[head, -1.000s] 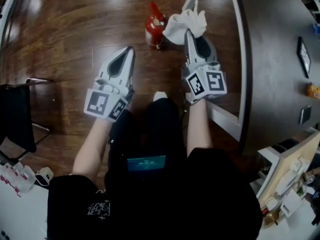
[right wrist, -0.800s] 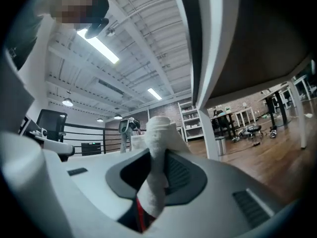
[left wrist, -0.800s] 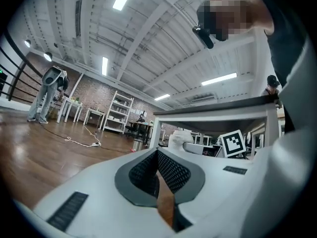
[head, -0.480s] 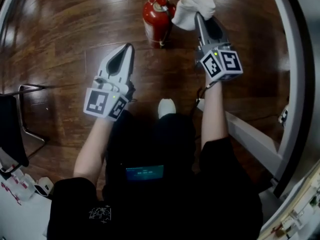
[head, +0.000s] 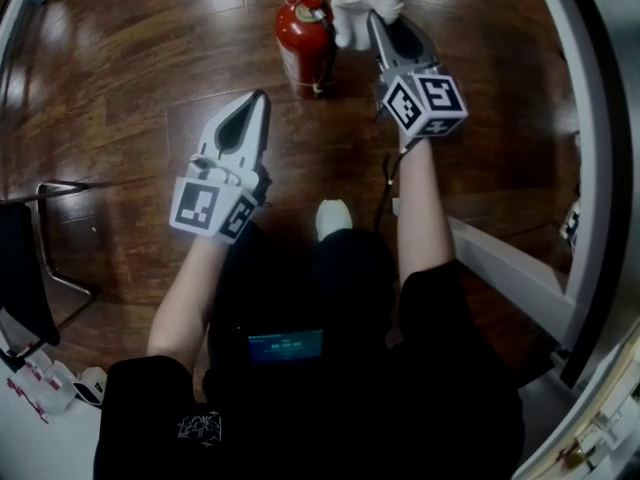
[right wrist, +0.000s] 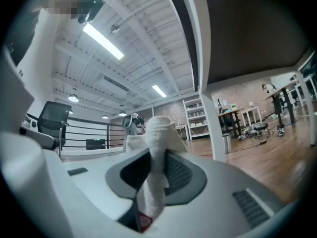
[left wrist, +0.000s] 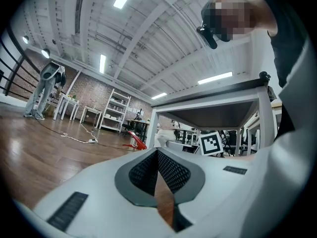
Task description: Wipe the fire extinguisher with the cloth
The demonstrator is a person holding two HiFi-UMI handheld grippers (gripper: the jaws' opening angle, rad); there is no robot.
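Note:
A red fire extinguisher (head: 305, 43) stands upright on the wooden floor, and its red handle (left wrist: 134, 139) shows in the left gripper view. A bunched white cloth (head: 362, 3) sits pinched in my right gripper (head: 372, 20), just right of the extinguisher's top and very close to it. In the right gripper view the cloth (right wrist: 159, 128) runs up between the jaws of the right gripper (right wrist: 156, 155) and hides what lies ahead. My left gripper (head: 262, 96) hovers shut with nothing in it, nearer to me and left of the extinguisher. Its jaws (left wrist: 157, 152) meet at the tip.
A white table frame (head: 510, 268) runs along the right, its dark top overhead (left wrist: 218, 114). A black chair (head: 25, 268) stands at the far left. The person's shoe (head: 333, 215) rests on the floor between the arms. A cable (left wrist: 79, 138) and a distant person (left wrist: 47, 88) are far off.
The right gripper has carried the cloth leftward, closer to the extinguisher's top. The left gripper has hardly moved. The head view has shifted toward the extinguisher.

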